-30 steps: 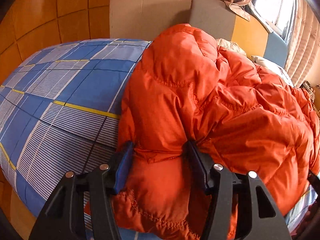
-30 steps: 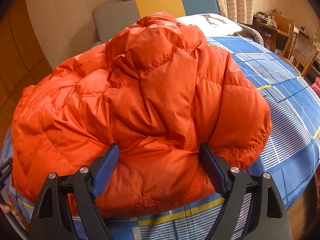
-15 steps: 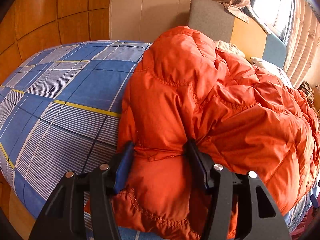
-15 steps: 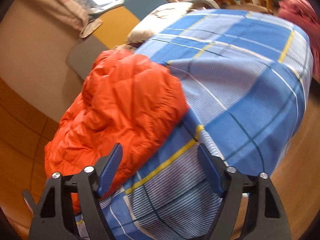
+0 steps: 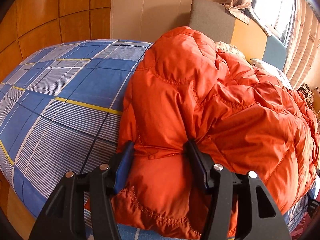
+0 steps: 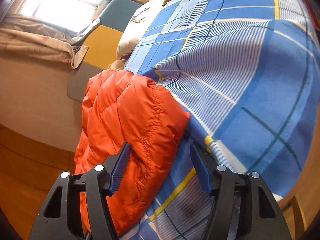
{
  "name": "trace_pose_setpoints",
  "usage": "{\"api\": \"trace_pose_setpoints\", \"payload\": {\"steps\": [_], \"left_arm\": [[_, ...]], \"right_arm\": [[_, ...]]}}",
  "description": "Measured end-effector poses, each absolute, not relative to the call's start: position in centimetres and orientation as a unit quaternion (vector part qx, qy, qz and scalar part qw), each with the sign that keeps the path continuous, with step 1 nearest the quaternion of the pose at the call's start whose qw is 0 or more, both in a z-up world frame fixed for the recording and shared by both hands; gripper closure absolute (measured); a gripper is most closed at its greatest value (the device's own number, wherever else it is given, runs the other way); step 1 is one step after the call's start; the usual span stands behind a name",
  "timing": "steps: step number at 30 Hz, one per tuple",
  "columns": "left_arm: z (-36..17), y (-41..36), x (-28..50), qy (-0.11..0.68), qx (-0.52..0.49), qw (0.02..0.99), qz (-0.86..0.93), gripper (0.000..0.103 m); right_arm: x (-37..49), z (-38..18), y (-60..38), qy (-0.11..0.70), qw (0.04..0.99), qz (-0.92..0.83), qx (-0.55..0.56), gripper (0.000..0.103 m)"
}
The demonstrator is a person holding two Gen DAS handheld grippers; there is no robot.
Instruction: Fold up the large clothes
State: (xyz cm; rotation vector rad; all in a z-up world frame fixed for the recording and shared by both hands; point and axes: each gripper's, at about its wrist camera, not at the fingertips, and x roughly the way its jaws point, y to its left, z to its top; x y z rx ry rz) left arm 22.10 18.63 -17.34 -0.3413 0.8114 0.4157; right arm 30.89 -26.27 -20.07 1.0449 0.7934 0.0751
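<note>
A puffy orange down jacket (image 5: 210, 100) lies bunched on a bed with a blue checked sheet (image 5: 60, 100). My left gripper (image 5: 159, 146) is shut on a thick fold at the jacket's near hem, and both pads dent the fabric. In the right wrist view, tilted by a roll of the wrist, the jacket (image 6: 130, 116) fills the left side. My right gripper (image 6: 160, 147) straddles its side edge, jaws closing. One finger (image 6: 120, 162) lies over the orange fabric. The other rests by the sheet (image 6: 250, 80), with a gap to the jacket.
A grey, yellow and blue headboard (image 5: 210, 20) stands behind the jacket, with a white pillow (image 6: 140, 24) against it. Curtains and a bright window (image 5: 280, 4) are beyond. Wood panelling (image 5: 50, 10) runs along the left wall. A wooden chair part (image 6: 296, 210) shows past the bed edge.
The right gripper let go of the jacket's bulk, swung to its side edge while rolling, and its jaws narrowed. The left gripper kept its hold and did not move.
</note>
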Motion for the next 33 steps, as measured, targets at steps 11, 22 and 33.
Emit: {"api": "trace_pose_setpoints", "payload": {"steps": [11, 22, 33], "left_arm": [[-17.4, 18.5, 22.1, 0.388, -0.172, 0.882, 0.205, 0.048], [-17.5, 18.8, 21.8, 0.386, -0.197, 0.878, 0.204, 0.049], [-17.7, 19.3, 21.7, 0.382, -0.215, 0.876, 0.204, 0.05]], "right_arm": [[32.8, -17.2, -24.0, 0.346, 0.817, 0.068, 0.455, 0.087], [31.6, -10.9, -19.7, 0.303, 0.849, 0.171, 0.398, 0.092], [31.1, -9.5, -15.2, 0.31, 0.814, 0.263, 0.414, 0.092]]}}
